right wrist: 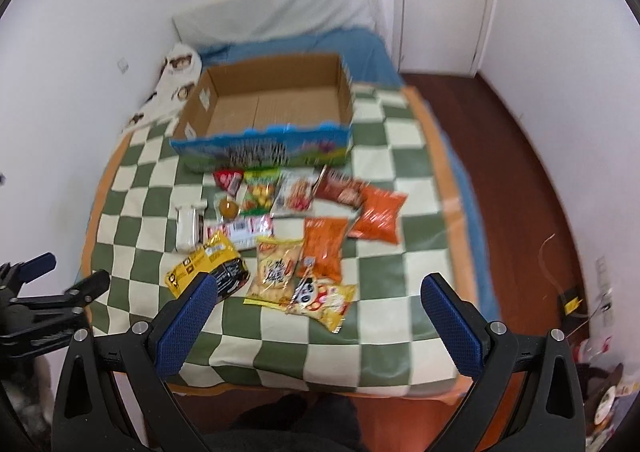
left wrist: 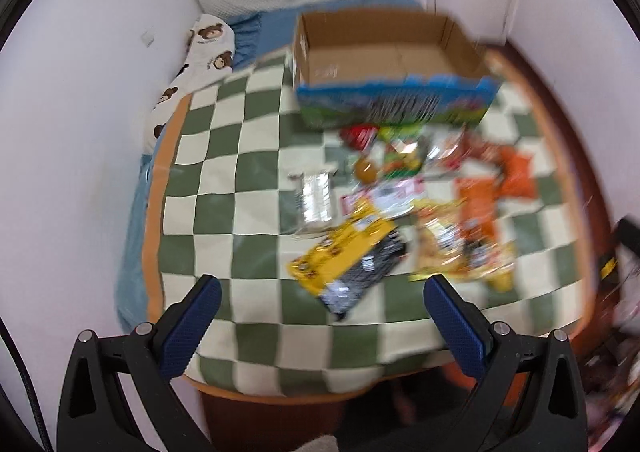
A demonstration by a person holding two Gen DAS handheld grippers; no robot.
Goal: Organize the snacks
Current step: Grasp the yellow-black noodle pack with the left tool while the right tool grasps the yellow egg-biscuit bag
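Snacks (right wrist: 292, 236) lie scattered on a checkered blanket (right wrist: 384, 316) over the bed, just in front of an open cardboard box (right wrist: 272, 108) that sits at twelve o'clock and looks bare inside. Neither hand-held gripper holds anything: the left hand-held gripper (left wrist: 322, 310) and the right hand-held gripper (right wrist: 318, 312) both hover above the near edge with fingers spread wide. Nothing seems sorted yet, so the step in hand is probably a first pick. For the right one, the nearest target is the yellow-and-white packet (right wrist: 324, 300) at about twelve o'clock, close in; for the left, the yellow-and-black packet (left wrist: 348, 252) just ahead. Come down squarely, pinch a packet by a free edge rather than its puffed middle, and lift clear of overlapping neighbours before carrying to the box.
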